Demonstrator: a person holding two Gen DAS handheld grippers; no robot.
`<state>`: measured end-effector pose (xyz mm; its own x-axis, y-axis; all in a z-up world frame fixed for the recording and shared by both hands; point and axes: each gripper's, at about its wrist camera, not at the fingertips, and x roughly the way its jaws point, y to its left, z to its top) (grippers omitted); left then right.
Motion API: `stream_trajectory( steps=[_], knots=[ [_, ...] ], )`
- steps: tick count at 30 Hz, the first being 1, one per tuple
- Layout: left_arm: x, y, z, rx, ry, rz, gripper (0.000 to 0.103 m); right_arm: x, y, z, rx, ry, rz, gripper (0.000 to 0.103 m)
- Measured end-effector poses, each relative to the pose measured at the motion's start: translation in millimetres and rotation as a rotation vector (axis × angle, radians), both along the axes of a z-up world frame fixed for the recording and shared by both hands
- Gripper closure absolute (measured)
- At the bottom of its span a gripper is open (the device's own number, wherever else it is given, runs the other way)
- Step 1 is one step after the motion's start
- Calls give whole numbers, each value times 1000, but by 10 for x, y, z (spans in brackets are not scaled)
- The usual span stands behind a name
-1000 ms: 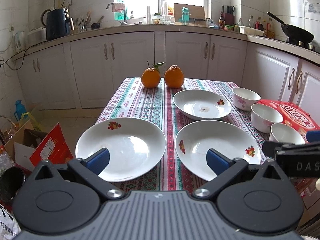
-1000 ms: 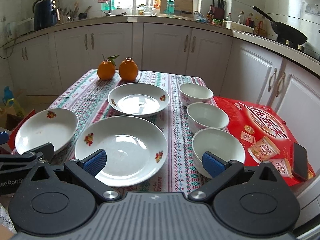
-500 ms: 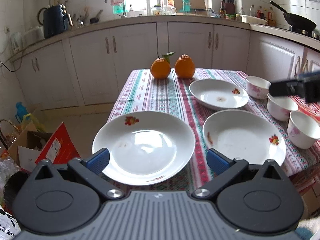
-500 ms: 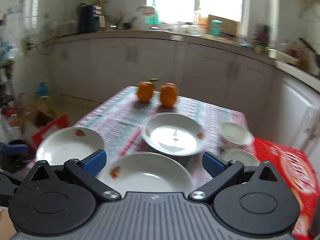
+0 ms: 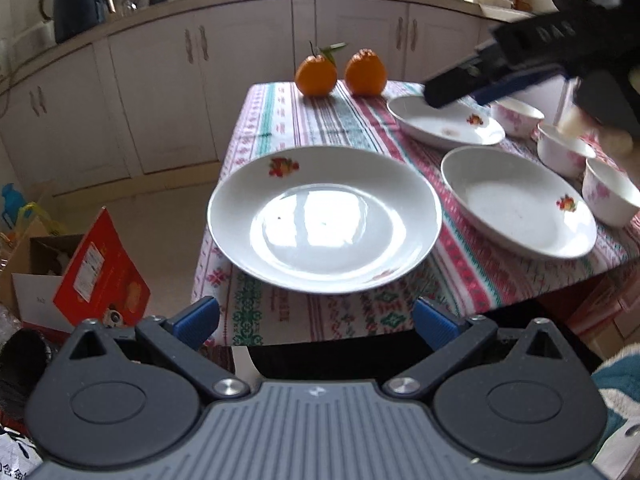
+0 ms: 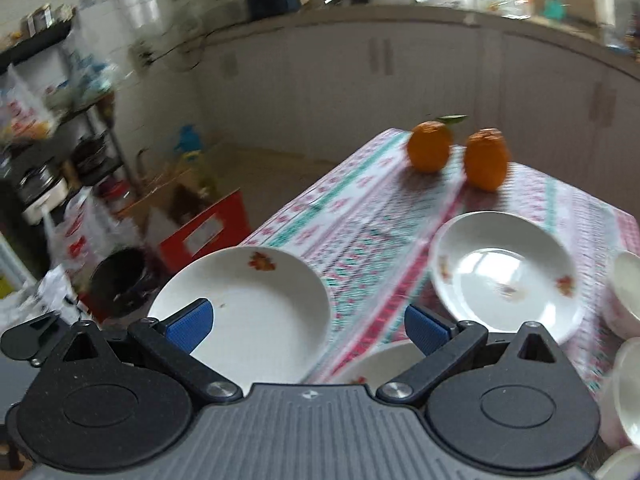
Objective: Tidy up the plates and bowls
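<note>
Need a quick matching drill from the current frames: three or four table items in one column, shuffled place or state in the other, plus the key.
Items:
1. near-left plate
2. far plate
3. two oranges
4. left gripper

Places or states:
A. far end of the tablecloth
B. open, short of the plate rim
C. overhangs the table's near-left corner
D. under the right gripper

Pairs: 1-C, 2-D, 3-A, 4-B

Home kitchen around me: white cabinets (image 5: 248,80) under a long counter, dark kettle (image 5: 76,4), a patterned tablecloth (image 5: 320,120), two oranges (image 5: 316,76), cardboard boxes (image 5: 80,272) on the floor.
</note>
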<state>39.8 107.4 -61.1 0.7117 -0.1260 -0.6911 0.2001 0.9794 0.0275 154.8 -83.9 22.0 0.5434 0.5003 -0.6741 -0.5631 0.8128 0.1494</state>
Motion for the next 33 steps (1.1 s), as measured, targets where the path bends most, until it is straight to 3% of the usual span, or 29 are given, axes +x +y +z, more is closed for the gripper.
stream_trajectory(
  steps=[6,18,33],
  knots=[
    [123,96,-96,-20,21,-54,1,243,280,-176,-83,39,86,0],
    [250,174,-185,-37,41,-147,1,798,523,-496,-104,182,233,0],
    [358,217,-167,-69,51,-159,1,1234,699,-730,-45,325,335,21]
  ],
)
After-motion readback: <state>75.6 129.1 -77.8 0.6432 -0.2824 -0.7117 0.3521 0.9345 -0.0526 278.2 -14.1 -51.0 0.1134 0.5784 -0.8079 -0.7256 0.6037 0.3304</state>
